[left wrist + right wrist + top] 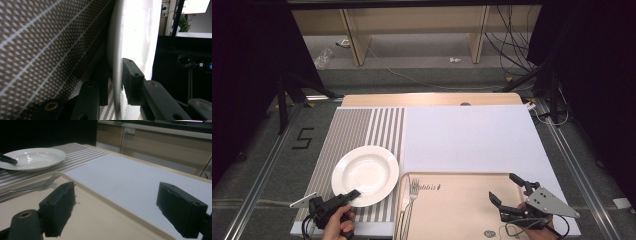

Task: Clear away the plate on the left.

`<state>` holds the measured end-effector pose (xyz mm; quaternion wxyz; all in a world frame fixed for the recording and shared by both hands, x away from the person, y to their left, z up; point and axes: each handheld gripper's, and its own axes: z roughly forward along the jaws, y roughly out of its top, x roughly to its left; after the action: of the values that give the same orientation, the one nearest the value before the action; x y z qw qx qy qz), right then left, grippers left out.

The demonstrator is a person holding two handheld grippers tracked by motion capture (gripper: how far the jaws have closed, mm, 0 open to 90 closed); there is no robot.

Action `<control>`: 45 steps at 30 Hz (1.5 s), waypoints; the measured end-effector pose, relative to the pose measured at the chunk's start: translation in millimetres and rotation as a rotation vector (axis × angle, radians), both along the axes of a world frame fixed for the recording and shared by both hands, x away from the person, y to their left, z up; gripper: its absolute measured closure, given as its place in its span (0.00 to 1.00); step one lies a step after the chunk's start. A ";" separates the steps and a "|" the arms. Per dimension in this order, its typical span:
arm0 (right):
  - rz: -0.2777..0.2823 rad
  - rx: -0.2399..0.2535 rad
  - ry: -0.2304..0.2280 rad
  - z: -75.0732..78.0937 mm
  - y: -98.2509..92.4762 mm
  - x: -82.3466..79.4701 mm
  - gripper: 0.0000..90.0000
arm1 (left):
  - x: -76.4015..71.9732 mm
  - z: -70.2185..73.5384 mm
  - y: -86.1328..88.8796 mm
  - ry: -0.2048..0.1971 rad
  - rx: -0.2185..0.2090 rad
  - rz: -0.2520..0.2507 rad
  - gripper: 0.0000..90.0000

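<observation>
Overhead lighting is even and bright on the surface (472, 135); surrounding areas fall dark. The plate (365, 175) shows mild glare. In the left gripper view, the plate rim is blurred. Near claw pads appear soft, shadows faint.

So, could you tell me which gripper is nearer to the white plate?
Left. The left gripper has its jaws around the white plate at its near rim; the right gripper hovers open over the tray, well apart from it.

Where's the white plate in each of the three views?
High view: white plate lower left on the striped mat, left gripper at its near rim.
Left gripper view: edge-on, centre, rim between the jaws.
Right gripper view: upper left.
Shared landmark: the striped mat.
</observation>
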<state>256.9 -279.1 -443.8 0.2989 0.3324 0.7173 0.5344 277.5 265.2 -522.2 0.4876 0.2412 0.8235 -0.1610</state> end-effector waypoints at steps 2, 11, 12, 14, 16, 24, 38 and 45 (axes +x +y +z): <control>0.000 -0.005 0.000 -0.4 0.0 0.1 0.18 | -0.3 -0.3 0.0 -0.003 0.001 -0.001 0.85; 0.001 -0.003 0.000 -0.1 -0.1 0.1 0.18 | -2.3 -2.6 1.3 -0.012 -0.034 0.013 0.86; 0.003 -0.005 0.000 -0.1 -0.2 -0.1 0.18 | -2.6 -3.1 2.0 -0.016 -0.044 0.014 0.87; 0.004 -0.005 -0.002 0.0 0.1 0.0 0.18 | -2.7 -2.0 1.6 -0.014 -0.034 0.007 0.87; 0.005 -0.009 0.000 -0.2 0.5 -0.2 0.18 | -2.5 -3.4 0.7 -0.009 -0.054 0.003 0.87; 0.009 -0.008 0.000 0.5 0.5 -0.9 0.18 | -2.7 1.8 3.4 -0.056 -0.027 0.006 0.87; 0.009 -0.007 -0.001 0.4 0.2 -0.9 0.18 | -1.4 16.5 -11.3 -0.141 -0.052 -0.079 0.86; 0.006 -0.004 -0.003 0.3 -0.1 -0.4 0.18 | -1.3 21.8 -24.2 -0.168 -0.065 -0.129 0.87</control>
<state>256.5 -279.2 -443.5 0.2989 0.3287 0.7192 0.5342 276.2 241.1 -500.4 0.5511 0.2906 0.7568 -0.1978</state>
